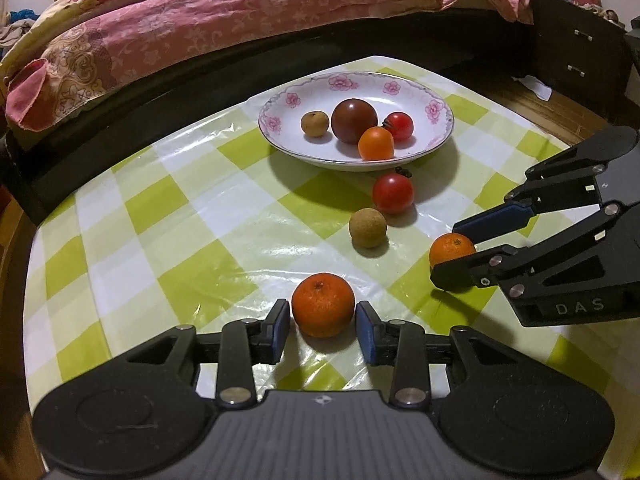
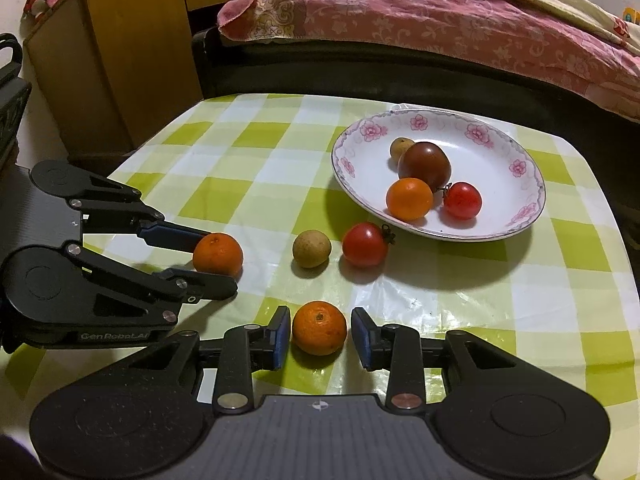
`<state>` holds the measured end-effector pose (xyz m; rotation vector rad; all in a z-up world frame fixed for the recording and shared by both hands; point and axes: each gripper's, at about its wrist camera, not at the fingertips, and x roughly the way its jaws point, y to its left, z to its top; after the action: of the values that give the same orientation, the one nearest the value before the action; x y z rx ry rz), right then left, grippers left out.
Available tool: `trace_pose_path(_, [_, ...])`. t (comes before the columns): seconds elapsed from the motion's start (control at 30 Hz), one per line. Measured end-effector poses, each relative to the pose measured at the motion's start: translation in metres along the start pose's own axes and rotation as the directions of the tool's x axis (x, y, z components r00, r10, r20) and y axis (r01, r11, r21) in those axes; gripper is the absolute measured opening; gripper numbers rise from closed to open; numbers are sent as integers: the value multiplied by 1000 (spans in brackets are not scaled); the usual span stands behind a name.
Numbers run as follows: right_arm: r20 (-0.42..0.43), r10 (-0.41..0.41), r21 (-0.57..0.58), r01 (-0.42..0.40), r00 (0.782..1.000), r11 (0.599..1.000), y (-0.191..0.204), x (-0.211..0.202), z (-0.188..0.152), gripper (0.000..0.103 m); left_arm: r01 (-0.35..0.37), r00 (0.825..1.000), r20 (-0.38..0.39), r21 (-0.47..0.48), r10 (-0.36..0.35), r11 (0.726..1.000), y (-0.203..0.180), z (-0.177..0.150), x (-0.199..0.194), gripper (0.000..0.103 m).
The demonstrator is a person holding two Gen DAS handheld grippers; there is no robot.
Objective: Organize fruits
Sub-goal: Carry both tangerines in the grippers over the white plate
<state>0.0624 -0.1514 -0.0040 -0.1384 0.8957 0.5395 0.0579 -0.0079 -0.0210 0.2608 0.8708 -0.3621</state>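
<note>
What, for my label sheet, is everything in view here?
tangerines: 2, orange, on the tablecloth, near side; second one
red tomatoes: 2, one on the cloth, one in the plate
tan fruits: 2, one on the cloth, one in the plate
dark tomato: 1, red-brown, in the plate
small orange fruit: 1, in the plate
plate: 1, white with pink flowers, far side
tablecloth: 1, green-white check
bedcover: 1, pink, behind the table
left hand-held gripper: black, open around one tangerine
right hand-held gripper: black, open around the other
</note>
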Motion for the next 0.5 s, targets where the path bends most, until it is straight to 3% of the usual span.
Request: trace_pose_path(0.5, [-12, -12, 6, 12, 1000, 1000, 0, -1, 1, 25, 20, 1000, 11, -10, -20, 1000, -3, 10, -3, 41])
